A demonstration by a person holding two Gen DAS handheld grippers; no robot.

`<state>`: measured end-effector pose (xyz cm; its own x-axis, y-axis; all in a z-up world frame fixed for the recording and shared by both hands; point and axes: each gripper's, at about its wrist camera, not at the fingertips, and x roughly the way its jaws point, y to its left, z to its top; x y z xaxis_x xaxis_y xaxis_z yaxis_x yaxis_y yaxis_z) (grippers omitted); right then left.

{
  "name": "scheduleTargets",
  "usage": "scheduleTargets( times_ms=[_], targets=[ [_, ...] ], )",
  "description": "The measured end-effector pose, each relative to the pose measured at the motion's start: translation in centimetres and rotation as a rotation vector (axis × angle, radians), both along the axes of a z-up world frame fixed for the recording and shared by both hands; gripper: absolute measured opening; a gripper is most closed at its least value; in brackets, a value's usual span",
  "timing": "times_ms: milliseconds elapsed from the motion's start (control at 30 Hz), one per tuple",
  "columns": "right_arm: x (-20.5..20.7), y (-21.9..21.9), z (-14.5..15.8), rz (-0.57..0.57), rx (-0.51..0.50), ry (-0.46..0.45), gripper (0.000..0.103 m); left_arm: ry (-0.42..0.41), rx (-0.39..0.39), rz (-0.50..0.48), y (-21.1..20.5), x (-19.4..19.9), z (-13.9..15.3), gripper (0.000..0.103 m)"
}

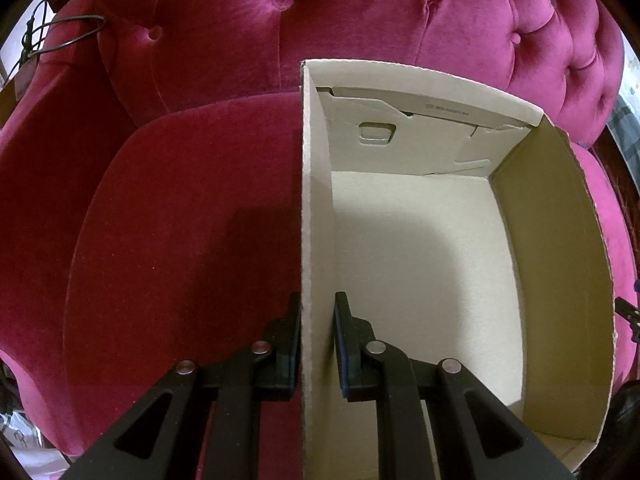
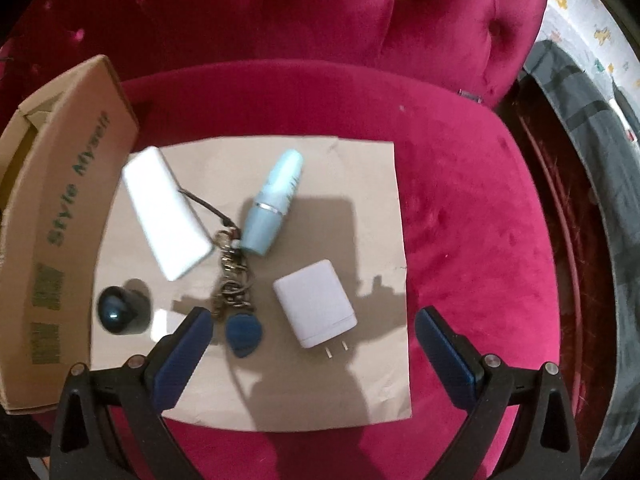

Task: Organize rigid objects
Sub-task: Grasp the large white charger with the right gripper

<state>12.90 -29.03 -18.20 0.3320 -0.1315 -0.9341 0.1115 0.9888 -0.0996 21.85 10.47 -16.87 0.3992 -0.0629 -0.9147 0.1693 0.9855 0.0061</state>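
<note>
In the left wrist view my left gripper [image 1: 317,312] is shut on the left wall of an open cardboard box [image 1: 316,216] that stands on a magenta sofa seat; the box's white floor is bare. In the right wrist view my right gripper [image 2: 312,320] hangs open above a tan paper sheet [image 2: 376,400]. On the sheet lie a white charger plug [image 2: 314,304], a light blue bottle [image 2: 274,204], a white rectangular block [image 2: 164,212], a key ring with a blue tag [image 2: 242,336] and a small dark round cap [image 2: 120,308]. The charger sits between the fingers, untouched.
The box's brown outer side with green print [image 2: 60,216] borders the sheet on the left. Tufted sofa backrest [image 2: 360,12] rises behind. Beyond the seat's right edge are a dark floor and grey cloth [image 2: 592,152].
</note>
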Motion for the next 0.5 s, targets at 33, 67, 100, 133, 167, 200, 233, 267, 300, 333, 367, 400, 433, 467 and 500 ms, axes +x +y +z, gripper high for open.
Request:
scheduleTargets(
  times_ms=[33, 67, 100, 133, 167, 200, 233, 267, 300, 333, 367, 400, 433, 467, 500],
  targets=[
    [0.2, -0.4, -0.6, -0.006, 0.011, 0.01, 0.103, 0.0, 0.002, -0.001, -0.1, 0.0, 0.0, 0.015],
    [0.3, -0.8, -1.2, -0.009, 0.022, 0.017, 0.103, 0.0, 0.001, 0.001, -0.1, 0.0, 0.0, 0.015],
    [0.4, -1.0, -1.5, -0.009, 0.028, 0.019, 0.103, 0.0, -0.003, 0.004, -0.1, 0.0, 0.0, 0.015],
    [0.5, -1.4, -2.0, -0.015, 0.027, 0.018, 0.103, 0.001, -0.006, 0.007, -0.1, 0.0, 0.0, 0.015],
    [0.6, -1.7, -2.3, -0.02, 0.031, 0.016, 0.103, 0.002, -0.008, 0.008, -0.1, 0.0, 0.0, 0.015],
    [0.6, -2.0, -2.6, -0.024, 0.044, 0.017, 0.103, 0.002, -0.011, 0.01, 0.0, 0.0, 0.0, 0.015],
    [0.7, -2.1, -2.8, -0.027, 0.05, 0.018, 0.103, 0.002, -0.015, 0.011, 0.1, 0.0, 0.0, 0.016],
    [0.8, -2.3, -3.1, -0.03, 0.053, 0.017, 0.103, 0.003, -0.018, 0.013, 0.1, 0.0, 0.1, 0.016],
    [0.9, -2.5, -3.4, -0.03, 0.054, 0.019, 0.103, 0.003, -0.019, 0.014, 0.1, 0.1, 0.1, 0.016],
    [1.0, -2.6, -3.5, -0.028, 0.057, 0.021, 0.103, 0.003, -0.02, 0.015, 0.1, 0.1, 0.0, 0.016],
    [1.1, -2.8, -3.7, -0.027, 0.062, 0.024, 0.103, 0.003, -0.02, 0.015, 0.1, 0.1, 0.0, 0.016],
    [1.1, -2.9, -3.9, -0.026, 0.066, 0.027, 0.102, 0.002, -0.017, 0.015, 0.1, 0.1, 0.0, 0.016],
    [1.2, -3.0, -4.0, -0.025, 0.075, 0.028, 0.102, 0.001, -0.015, 0.014, 0.1, 0.1, 0.0, 0.016],
    [1.2, -3.1, -4.0, -0.026, 0.082, 0.028, 0.1, 0.001, -0.015, 0.014, 0.1, 0.1, 0.0, 0.016],
    [1.3, -3.3, -4.1, -0.026, 0.09, 0.027, 0.098, 0.001, -0.016, 0.015, 0.1, 0.1, 0.0, 0.016]
  ],
)
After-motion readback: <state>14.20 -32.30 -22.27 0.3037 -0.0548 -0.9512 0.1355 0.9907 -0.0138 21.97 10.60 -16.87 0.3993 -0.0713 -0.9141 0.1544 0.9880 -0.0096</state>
